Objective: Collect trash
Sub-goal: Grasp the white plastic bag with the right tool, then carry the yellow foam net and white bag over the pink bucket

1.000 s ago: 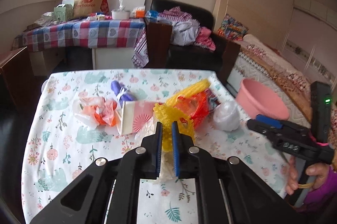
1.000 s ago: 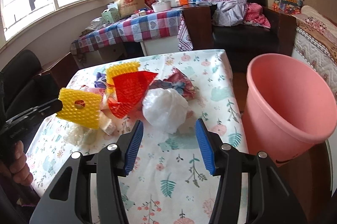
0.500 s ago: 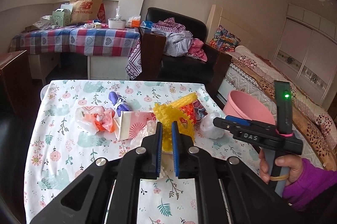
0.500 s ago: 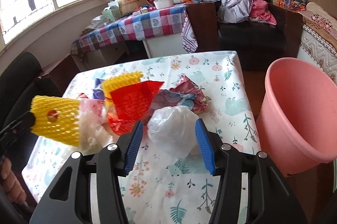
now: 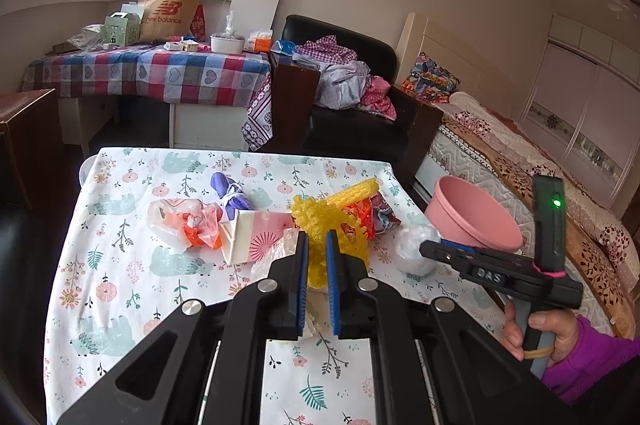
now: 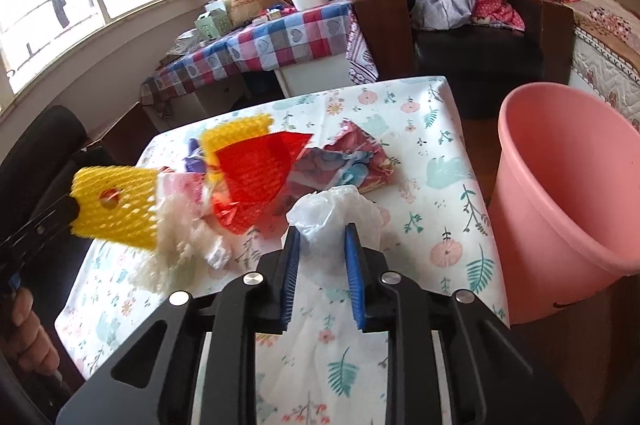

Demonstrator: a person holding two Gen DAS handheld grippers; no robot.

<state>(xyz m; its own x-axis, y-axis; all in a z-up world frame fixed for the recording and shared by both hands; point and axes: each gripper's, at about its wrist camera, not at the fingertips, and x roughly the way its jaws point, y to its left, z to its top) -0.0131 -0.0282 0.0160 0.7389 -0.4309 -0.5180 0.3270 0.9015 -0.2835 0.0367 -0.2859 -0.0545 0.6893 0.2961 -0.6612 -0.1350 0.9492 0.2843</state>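
Observation:
My left gripper [image 5: 316, 245] is shut on a yellow foam net [image 5: 320, 221] with a white foam net hanging under it, held just above the floral table [image 5: 120, 265]. The same yellow net [image 6: 116, 209] shows at the left of the right wrist view. My right gripper [image 6: 320, 245] has its jaws closing on a crumpled white plastic bag [image 6: 332, 217], and the blue pads press its sides. A pink bucket [image 6: 568, 185] stands beside the table's right edge. Loose on the table lie a red net [image 6: 256, 177], another yellow net [image 6: 236, 133] and a colourful wrapper [image 6: 348, 161].
An orange-and-white plastic bag [image 5: 188, 221], a purple bundle [image 5: 232, 193] and a pink carton [image 5: 256, 233] lie mid-table. Behind stand a checked-cloth table [image 5: 160, 73], a black armchair with clothes [image 5: 348, 97] and a bed [image 5: 520, 161] on the right.
My right gripper has come forward over the white plastic bag and its jaws have narrowed onto it. My left gripper keeps its hold on the yellow net.

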